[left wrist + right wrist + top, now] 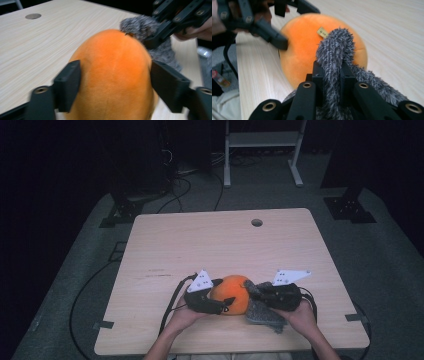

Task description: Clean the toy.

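At the near edge of the pale wood-grain surface, right in front of the person, sits a round orange plush ball with a smooth, short-napped skin. A grey shaggy fabric piece lies against its right side, trailing down onto the surface.

The left gripper has its two black jaws set on either flank of the orange plush ball. In the left gripper view the right jaw lies against the plush, while the left one sits at its edge; whether both press in I cannot tell. No squeeze mark shows in the fabric, so I read it as released, straddling the ball.

The right gripper is clenched on the grey shaggy fabric piece. Its own view shows a thick tuft of the long, spiky fibres pinched upright between the closed jaws, curling over against the orange plush ball.

That same view picks out a small tan sewn-in tag on the plush just beside the grey tuft, and a seam line across the ball. The high view adds a round grommet hole at the surface's far side, the white three-cornered plates on both grippers, and a white metal frame on the carpet beyond.
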